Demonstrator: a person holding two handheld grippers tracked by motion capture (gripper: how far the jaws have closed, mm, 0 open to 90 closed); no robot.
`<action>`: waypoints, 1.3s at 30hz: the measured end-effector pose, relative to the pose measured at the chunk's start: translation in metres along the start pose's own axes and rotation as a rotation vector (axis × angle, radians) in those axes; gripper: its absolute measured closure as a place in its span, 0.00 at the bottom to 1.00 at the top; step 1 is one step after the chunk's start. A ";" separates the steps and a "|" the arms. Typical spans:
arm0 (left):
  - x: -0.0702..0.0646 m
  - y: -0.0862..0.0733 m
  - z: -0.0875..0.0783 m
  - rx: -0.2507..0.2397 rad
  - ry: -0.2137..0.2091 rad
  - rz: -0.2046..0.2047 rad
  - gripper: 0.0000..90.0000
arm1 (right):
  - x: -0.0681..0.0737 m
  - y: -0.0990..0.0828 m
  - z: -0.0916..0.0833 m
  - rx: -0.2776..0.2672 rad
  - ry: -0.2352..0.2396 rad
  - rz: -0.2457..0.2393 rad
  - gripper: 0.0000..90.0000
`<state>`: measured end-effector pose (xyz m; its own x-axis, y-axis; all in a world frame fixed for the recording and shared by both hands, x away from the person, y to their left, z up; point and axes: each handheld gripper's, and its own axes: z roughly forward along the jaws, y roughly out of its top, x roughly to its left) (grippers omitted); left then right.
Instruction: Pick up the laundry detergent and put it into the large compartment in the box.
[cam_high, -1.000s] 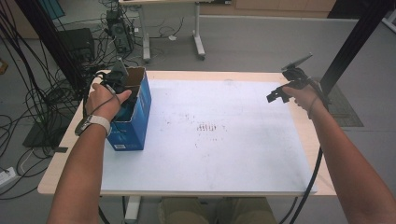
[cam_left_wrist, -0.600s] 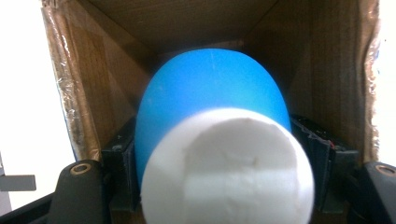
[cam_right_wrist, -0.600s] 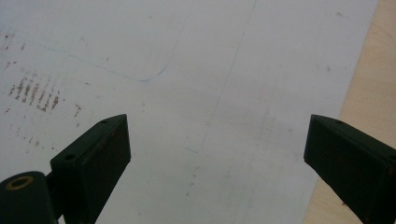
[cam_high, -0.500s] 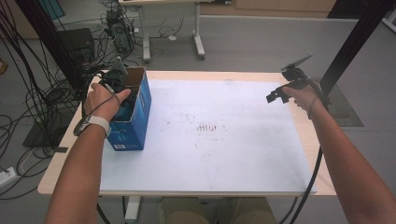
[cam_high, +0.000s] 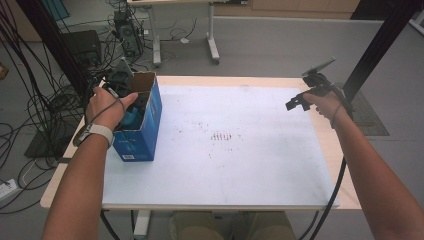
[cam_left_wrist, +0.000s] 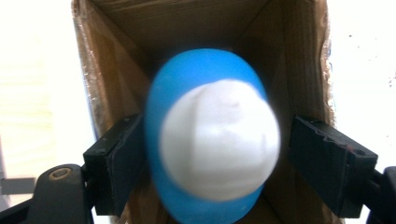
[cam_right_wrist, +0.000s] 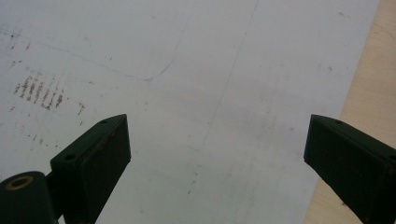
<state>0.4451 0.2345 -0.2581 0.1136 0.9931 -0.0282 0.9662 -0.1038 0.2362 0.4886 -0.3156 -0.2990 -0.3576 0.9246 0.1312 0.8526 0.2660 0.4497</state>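
Note:
An open blue cardboard box (cam_high: 135, 142) stands upright at the left of the table. My left gripper (cam_high: 136, 106) reaches down into its brown inside (cam_left_wrist: 116, 56). Its jaws have just been opening and stand open. Between them is a blurred, rounded blue and white object (cam_left_wrist: 215, 140), close against the left pad (cam_left_wrist: 119, 163) with a gap to the right pad (cam_left_wrist: 327, 163); a blue part of it (cam_high: 131, 118) shows in the box. My right gripper (cam_high: 296, 103) hovers open over the white sheet at the far right, with nothing between its jaws (cam_right_wrist: 217, 130).
A white sheet (cam_high: 235, 165) with small brown marks (cam_high: 220, 136) covers most of the wooden table (cam_high: 345, 165). Cables and equipment (cam_high: 125, 30) lie on the floor beyond the table's left and far edges. A black post (cam_high: 380, 45) rises at the far right.

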 end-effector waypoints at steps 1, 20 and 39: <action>0.000 -0.001 -0.001 -0.002 0.000 -0.001 0.22 | 0.000 0.000 -0.001 0.000 0.002 -0.002 0.08; -0.009 -0.004 -0.027 -0.052 0.004 0.033 0.15 | -0.002 -0.008 -0.012 -0.023 0.004 -0.003 0.08; -0.028 -0.008 -0.069 -0.114 -0.030 0.094 0.06 | 0.000 -0.014 -0.023 -0.045 0.003 -0.010 0.08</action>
<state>0.4185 0.2112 -0.1921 0.2113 0.9770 -0.0297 0.9186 -0.1881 0.3476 0.4685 -0.3258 -0.2850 -0.3678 0.9209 0.1291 0.8310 0.2632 0.4900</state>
